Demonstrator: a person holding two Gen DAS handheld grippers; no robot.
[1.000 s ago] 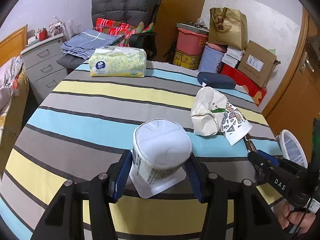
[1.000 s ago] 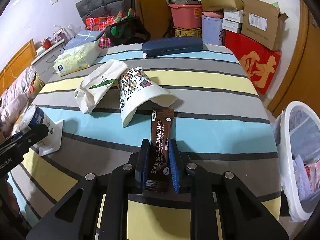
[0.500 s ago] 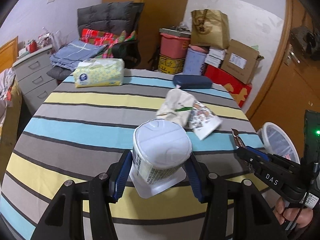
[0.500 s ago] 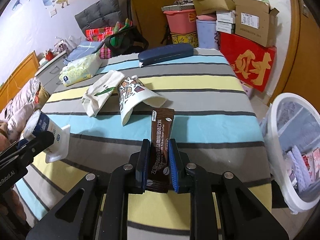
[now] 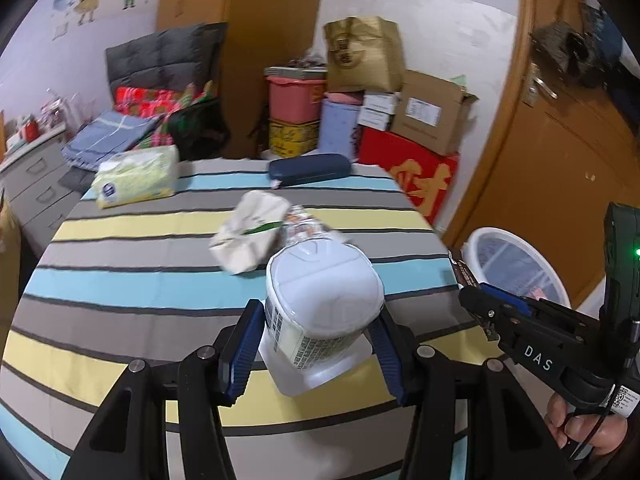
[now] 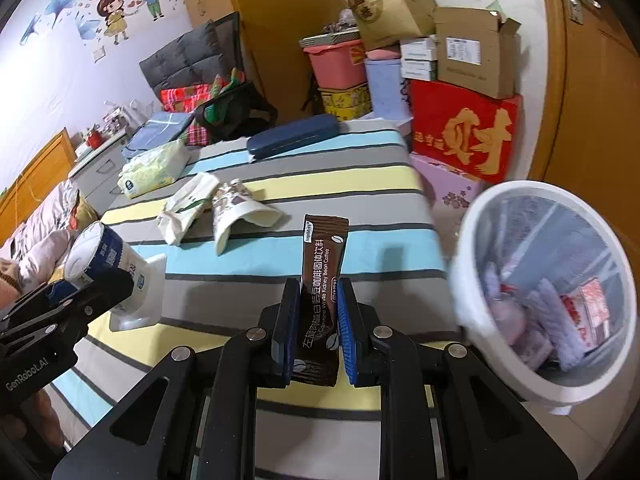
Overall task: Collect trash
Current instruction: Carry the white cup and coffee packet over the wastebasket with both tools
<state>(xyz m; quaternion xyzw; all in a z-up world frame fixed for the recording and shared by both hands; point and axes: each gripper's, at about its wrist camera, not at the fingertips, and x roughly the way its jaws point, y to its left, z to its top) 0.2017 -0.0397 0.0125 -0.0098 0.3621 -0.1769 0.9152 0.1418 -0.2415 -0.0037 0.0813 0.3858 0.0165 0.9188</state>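
Observation:
My left gripper [image 5: 314,344] is shut on a white yogurt cup [image 5: 320,304] and holds it above the striped table [image 5: 120,280]; the cup also shows in the right wrist view [image 6: 108,264]. My right gripper [image 6: 318,320] is shut on a brown coffee sachet [image 6: 320,280], held upright above the table's right side. A white trash bin [image 6: 548,292] with wrappers inside stands on the floor right of the table; it also shows in the left wrist view [image 5: 516,264]. A crumpled white paper bag [image 6: 184,208] and a patterned paper cup [image 6: 236,212] lie mid-table.
A tissue pack [image 6: 154,168] and a dark blue case [image 6: 292,140] sit at the table's far side. Boxes [image 6: 464,132], a pink bin [image 6: 336,64] and a chair [image 6: 188,64] stand beyond. A wooden door [image 5: 560,160] is at the right.
Both grippers have lifted and swung to the right with their loads. The trash bin now fills more of both views.

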